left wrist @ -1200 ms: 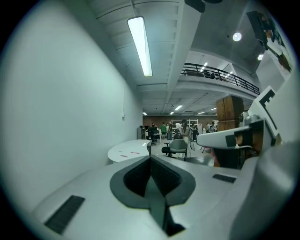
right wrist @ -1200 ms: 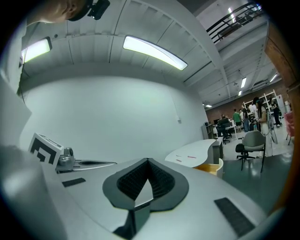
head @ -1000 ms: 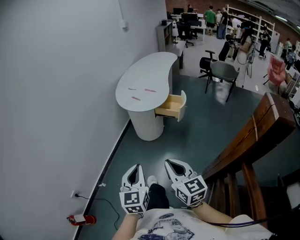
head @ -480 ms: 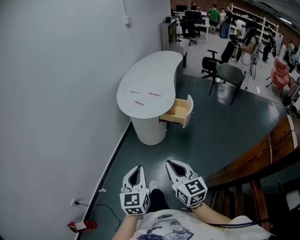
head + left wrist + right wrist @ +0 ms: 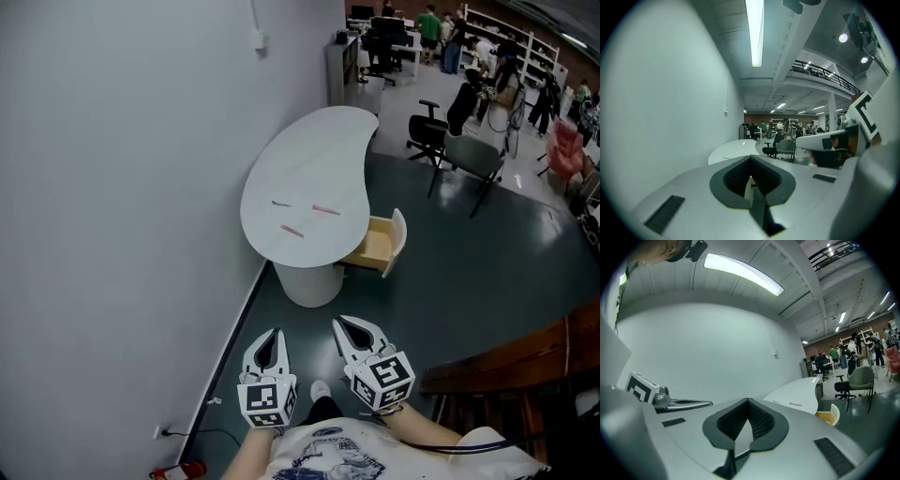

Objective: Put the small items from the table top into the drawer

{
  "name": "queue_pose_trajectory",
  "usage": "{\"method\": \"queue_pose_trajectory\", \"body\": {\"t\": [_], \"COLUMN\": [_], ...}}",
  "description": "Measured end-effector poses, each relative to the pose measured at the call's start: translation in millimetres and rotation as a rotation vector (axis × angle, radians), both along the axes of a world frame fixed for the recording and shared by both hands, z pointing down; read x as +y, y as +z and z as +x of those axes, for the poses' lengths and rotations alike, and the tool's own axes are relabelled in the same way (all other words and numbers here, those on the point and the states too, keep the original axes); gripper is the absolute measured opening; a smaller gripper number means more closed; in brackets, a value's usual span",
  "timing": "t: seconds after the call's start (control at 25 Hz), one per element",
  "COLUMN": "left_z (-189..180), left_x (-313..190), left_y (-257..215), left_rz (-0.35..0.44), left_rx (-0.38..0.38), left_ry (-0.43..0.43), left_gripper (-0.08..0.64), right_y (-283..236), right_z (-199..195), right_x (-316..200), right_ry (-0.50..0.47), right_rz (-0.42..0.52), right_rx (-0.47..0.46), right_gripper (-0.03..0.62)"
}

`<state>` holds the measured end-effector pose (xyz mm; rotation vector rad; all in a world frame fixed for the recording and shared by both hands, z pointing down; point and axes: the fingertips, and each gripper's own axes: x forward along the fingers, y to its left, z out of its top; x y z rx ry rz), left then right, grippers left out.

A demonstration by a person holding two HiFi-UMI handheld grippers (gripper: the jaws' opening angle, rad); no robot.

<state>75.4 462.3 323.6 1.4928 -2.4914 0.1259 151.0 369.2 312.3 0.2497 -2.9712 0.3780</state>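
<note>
- The left gripper (image 5: pixel 271 337) and right gripper (image 5: pixel 343 326) were both closed tight and empty, held side by side close to the person's body, well apart from the table (image 5: pixel 314 141).
- Judged step: approaching. Doing it well would mean standing at the near end, then opening one gripper before reaching.
- Three thin items lay at the table top's near end: a pink stick (image 5: pixel 325 209) towards the drawer-side edge, another pink stick (image 5: pixel 292 231) close to the near edge, and a dark sliver (image 5: pixel 279 203) towards the wall-side edge.
- They looked flat, so a low pinch across the width would probably suit.
- The drawer (image 5: pixel 380 246) stood open under the drawer-side edge; its visible wooden inside held nothing.
</note>
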Motion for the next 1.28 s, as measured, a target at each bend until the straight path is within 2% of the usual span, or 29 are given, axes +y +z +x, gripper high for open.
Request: {"method": "queue_pose_trajectory", "body": {"t": [0.2,0.36,0.72,0.92,1.28], "left_z": [-61.1,-91.7,-118.8,-129.7,-175.5], "left_x": [-16.5,-27.9,-54.0,-70.4,-102.5], "left_y": [3.3,7.9,13.8,14.0,23.4], "left_rz": [-0.002,0.007,0.02,0.029,0.012], "left_rx": [0.003,0.009,0.036,0.025,0.038], "left_ry": [-0.003,0.002,0.032,0.06,0.022], "left_gripper": [0.023,0.023,0.023,0.023,0.023], "right_y": [3.2,11.4,12.6,13.5,22.4], "right_z": [-52.5,-80.7,-102.3,-115.2,-163.4], "right_x": [-16.4,-27.7,-50.7,-67.4,-102.1], "right_ry": [-0.003,0.011,0.046,0.068,0.027], "right_rz": [-0.007,-0.011,-0.018,-0.014,-0.012], "right_rx": [0.008,0.022,0.041,0.04,0.044], "right_gripper": [0.02,0.02,0.02,0.02,0.02]}}
